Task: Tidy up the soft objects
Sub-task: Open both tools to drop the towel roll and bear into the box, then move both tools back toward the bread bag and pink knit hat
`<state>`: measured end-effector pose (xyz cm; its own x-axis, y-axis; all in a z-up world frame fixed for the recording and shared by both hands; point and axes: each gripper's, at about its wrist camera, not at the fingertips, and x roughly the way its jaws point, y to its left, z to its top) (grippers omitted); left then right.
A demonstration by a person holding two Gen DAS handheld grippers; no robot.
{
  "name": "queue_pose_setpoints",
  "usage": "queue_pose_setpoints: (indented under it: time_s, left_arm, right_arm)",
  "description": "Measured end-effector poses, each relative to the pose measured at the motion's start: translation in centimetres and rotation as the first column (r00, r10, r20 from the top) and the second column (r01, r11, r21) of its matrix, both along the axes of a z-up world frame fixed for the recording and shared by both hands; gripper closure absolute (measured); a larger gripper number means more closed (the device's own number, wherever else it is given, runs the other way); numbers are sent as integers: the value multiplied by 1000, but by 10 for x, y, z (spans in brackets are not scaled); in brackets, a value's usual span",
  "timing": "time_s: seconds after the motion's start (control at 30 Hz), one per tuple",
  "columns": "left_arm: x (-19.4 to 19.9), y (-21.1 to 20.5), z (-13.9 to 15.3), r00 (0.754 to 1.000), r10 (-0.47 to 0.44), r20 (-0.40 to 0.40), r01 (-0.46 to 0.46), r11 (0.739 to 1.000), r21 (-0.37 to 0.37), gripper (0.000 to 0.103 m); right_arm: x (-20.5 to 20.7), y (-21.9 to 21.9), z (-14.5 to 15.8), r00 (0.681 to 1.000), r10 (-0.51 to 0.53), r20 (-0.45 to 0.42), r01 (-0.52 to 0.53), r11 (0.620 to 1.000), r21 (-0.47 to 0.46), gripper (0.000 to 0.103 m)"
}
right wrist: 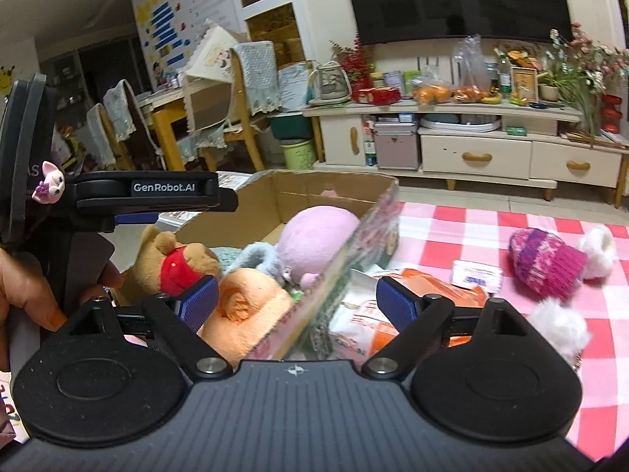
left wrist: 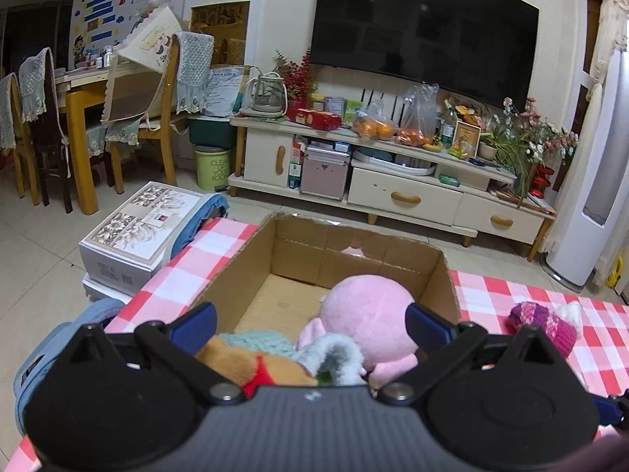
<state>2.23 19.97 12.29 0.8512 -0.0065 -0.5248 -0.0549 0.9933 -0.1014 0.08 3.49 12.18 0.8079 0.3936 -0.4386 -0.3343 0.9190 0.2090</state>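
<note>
An open cardboard box (left wrist: 354, 251) stands on the red-and-white checked table (left wrist: 184, 271). In it lie a round pink plush (left wrist: 365, 314), a brown bear with a red scarf (left wrist: 251, 362), a pale blue knit (left wrist: 259, 342) and a grey-blue fluffy piece (left wrist: 338, 358). My left gripper (left wrist: 310, 320) is open above these toys and holds nothing. My right gripper (right wrist: 298, 299) is open too, straddling the box's near wall (right wrist: 338, 263); an orange plush (right wrist: 243, 314) lies inside the box by its left finger. A pink knitted hat (right wrist: 542, 259) with white pom-poms lies on the cloth to the right.
An orange-and-white packet (right wrist: 361, 322) and a small white packet (right wrist: 475, 275) lie on the table beside the box. A hand (right wrist: 23, 295) grips the left tool's black housing (right wrist: 157, 192). A TV cabinet (left wrist: 393, 181), chairs and a floor box (left wrist: 133, 232) stand beyond.
</note>
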Motion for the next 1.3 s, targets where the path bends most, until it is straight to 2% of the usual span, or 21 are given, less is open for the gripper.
queue_pose_setpoints:
  time_s: [0.7,1.3]
  left_arm:
    - [-3,-56,-7,995,-100,-25,102,991,88,1]
    - [-11,-111,-17,976,-214,-40,217,963,157,1]
  right_arm:
    - [-18,-20,-9,992,-126,-15,127,992,14,0]
    - [-29,-38,-17,974,-228,-21,228,974,1,0]
